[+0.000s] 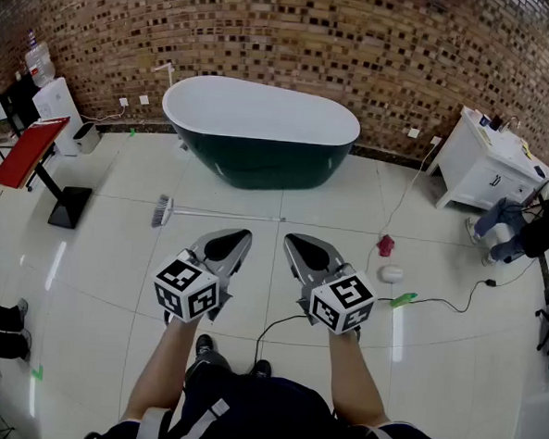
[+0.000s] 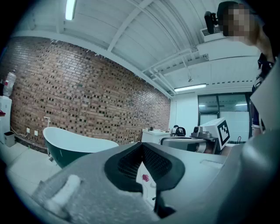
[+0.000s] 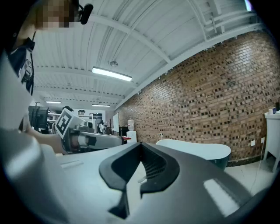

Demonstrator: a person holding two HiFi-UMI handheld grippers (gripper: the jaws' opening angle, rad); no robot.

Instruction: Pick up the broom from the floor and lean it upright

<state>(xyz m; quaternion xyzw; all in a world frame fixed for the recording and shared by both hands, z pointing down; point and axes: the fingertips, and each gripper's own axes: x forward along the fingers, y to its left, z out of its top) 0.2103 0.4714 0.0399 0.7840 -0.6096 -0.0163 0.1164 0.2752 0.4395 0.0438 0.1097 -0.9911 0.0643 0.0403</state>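
Across mid-frame in the head view, the broom (image 1: 217, 214) lies flat on the floor (image 1: 104, 278) below the bathtub (image 1: 261, 134). Its thin handle is faint against the tiles, running left-right, bristle head at left. Beneath it hover the left gripper (image 1: 239, 237) and right gripper (image 1: 295, 242), jaws together, empty.

broom (image 1: 219, 214) lies flat on floor (image 1: 106, 250), grey bristle head at left end, thin pale handle running right, crosswise just ahead of left gripper (image 1: 243, 236) and right gripper (image 1: 291, 239) tips, touching neither.
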